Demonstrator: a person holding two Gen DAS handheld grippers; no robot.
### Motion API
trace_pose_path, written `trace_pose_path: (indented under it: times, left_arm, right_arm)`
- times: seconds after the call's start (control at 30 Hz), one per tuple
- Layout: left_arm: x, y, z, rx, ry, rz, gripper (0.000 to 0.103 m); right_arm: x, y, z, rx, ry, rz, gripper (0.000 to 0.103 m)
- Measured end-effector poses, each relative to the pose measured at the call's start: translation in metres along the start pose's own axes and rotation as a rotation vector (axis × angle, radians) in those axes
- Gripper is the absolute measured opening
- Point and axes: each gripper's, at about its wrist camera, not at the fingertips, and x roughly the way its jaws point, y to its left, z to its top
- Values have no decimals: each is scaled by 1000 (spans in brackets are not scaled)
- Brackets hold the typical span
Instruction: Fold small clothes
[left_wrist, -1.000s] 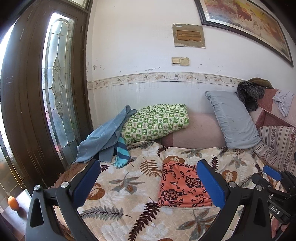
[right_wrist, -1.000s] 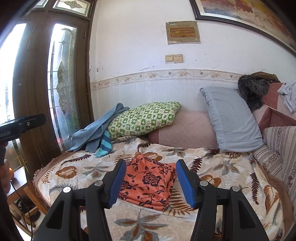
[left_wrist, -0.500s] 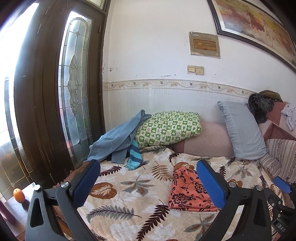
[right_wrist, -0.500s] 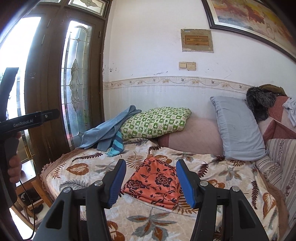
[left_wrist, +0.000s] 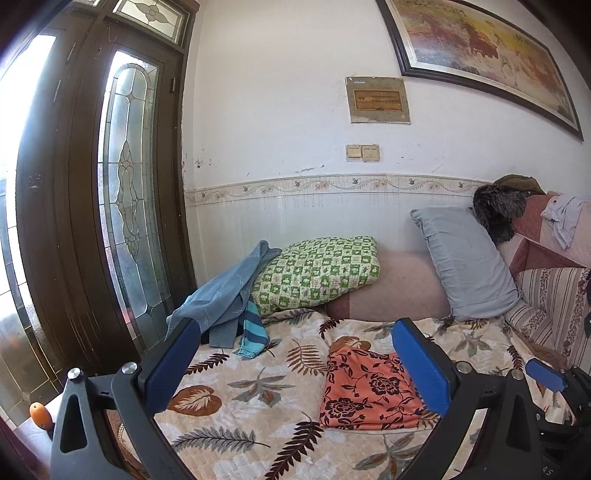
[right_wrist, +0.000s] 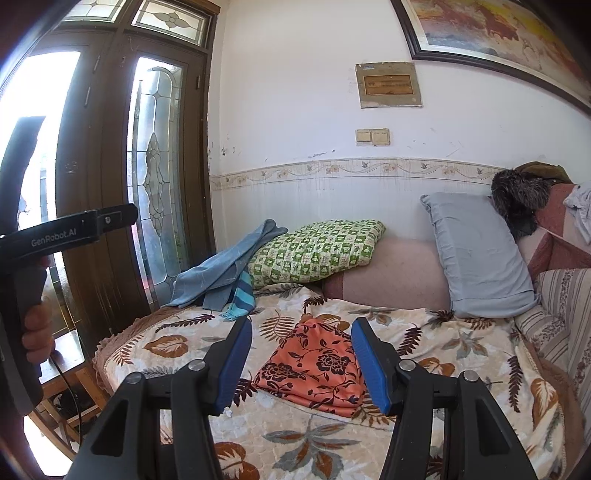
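An orange floral garment (left_wrist: 365, 391) is seen folded into a flat rectangle on the leaf-patterned bed cover (left_wrist: 236, 398), toward the middle of the bed. The left tongs (left_wrist: 295, 365) are held above the cover with their blue pads spread wide — nothing is gripped between them, and the garment is viewed through the gap, nearer the right-hand pad (left_wrist: 421, 365). The right tongs (right_wrist: 301, 363) are likewise parted and empty, and the same garment (right_wrist: 314, 369) is framed between their pads without being touched. At the head of the bed a blue cloth (left_wrist: 221, 299) is draped over a green checked pillow (left_wrist: 317, 273), with a striped teal piece (left_wrist: 253, 332) hanging beneath it. A grey pillow (left_wrist: 469, 262) is propped against the wall further right — a dark furry item (left_wrist: 498, 210) sits above it. In the right wrist view the left tool's handle, held in a hand (right_wrist: 37, 332), is seen at the left edge.
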Motion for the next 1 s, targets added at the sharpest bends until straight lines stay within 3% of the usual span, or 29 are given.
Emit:
trace_pose_path:
  times: [0.3, 0.57, 1.0]
  left_arm:
    - [0, -17, 7, 37, -45, -4, 103]
    - [17, -35, 7, 104, -12, -39, 103]
    - [45, -52, -4, 151, 52, -32, 103]
  right_arm:
    - [3, 0, -2, -18, 3, -6, 60]
    - [14, -4, -5, -4, 20, -13, 60]
    - [43, -20, -16, 47, 70, -3, 60]
